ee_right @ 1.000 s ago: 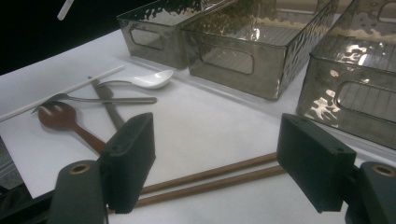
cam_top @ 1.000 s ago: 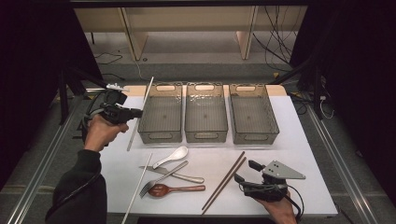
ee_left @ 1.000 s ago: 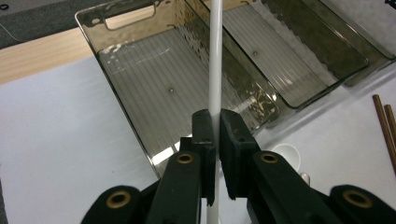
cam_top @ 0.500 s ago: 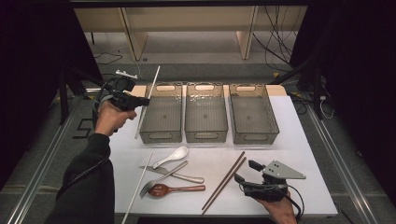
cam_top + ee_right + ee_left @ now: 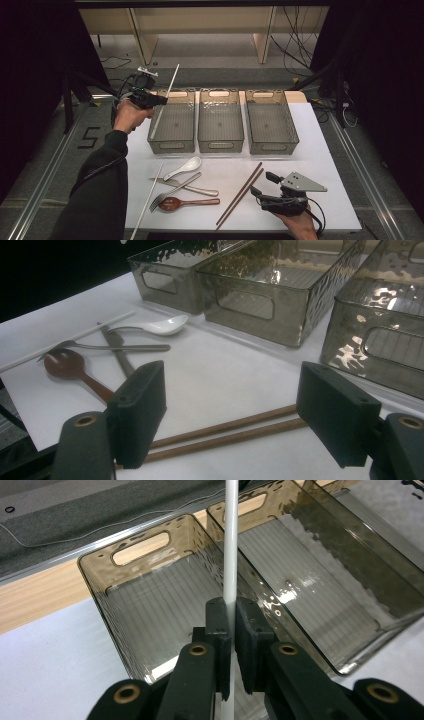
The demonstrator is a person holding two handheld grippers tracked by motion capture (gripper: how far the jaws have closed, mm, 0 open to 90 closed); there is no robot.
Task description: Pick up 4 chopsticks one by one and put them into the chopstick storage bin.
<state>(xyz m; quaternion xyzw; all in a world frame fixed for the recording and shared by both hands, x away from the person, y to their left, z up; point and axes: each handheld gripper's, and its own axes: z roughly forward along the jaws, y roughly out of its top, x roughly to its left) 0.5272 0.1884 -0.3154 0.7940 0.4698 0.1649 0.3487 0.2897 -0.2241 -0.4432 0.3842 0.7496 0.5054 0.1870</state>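
Note:
My left gripper is shut on a long white chopstick. It holds the stick tilted over the left smoky plastic bin, with the lower end reaching down into the bin. Near the table's front right, my right gripper stands open and empty. Its jaws point toward a pair of brown chopsticks lying on the white table just in front of them.
A middle bin and a right bin stand beside the left one. On the table front lie a second white chopstick, a white spoon, a wooden spoon, a fork and a knife.
My left gripper has carried the white chopstick to the right and farther back, from left of the bins to over the left bin. The right gripper has stayed put.

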